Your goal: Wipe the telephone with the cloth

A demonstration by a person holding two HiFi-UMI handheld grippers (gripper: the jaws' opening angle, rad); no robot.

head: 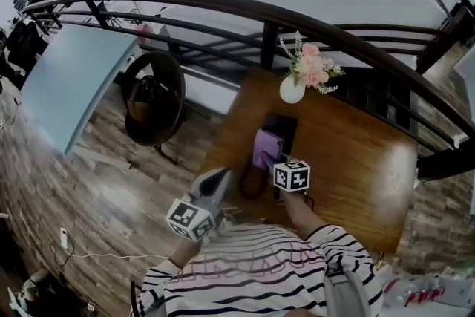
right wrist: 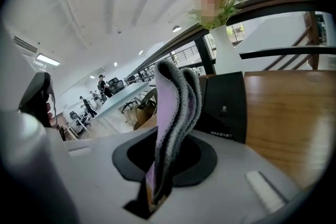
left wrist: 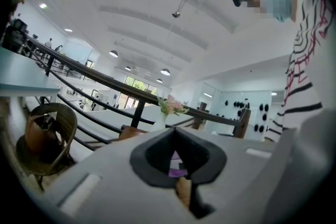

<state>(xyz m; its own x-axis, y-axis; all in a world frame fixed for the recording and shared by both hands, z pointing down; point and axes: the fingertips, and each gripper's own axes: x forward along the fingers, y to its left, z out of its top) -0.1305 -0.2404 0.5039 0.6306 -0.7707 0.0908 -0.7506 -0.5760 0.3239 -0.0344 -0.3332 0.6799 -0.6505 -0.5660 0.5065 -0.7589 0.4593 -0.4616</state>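
Note:
A black telephone (head: 286,127) lies on the wooden table (head: 356,159), just in front of a white vase of flowers (head: 292,90). My right gripper (head: 273,162) is shut on a folded purple and grey cloth (head: 266,148), which hangs over the telephone's near end. In the right gripper view the cloth (right wrist: 176,113) rises from my right gripper (right wrist: 157,189), with the telephone (right wrist: 226,107) behind it. My left gripper (head: 223,176) is off the table's left edge, lifted, its jaws together on nothing. In the left gripper view my left gripper (left wrist: 181,186) points towards the vase (left wrist: 160,122).
A dark oval shape (head: 252,182) lies on the table between the grippers; I cannot tell what it is. A round wicker chair (head: 152,96) stands on the floor to the left. A curved dark railing (head: 260,11) runs behind the table.

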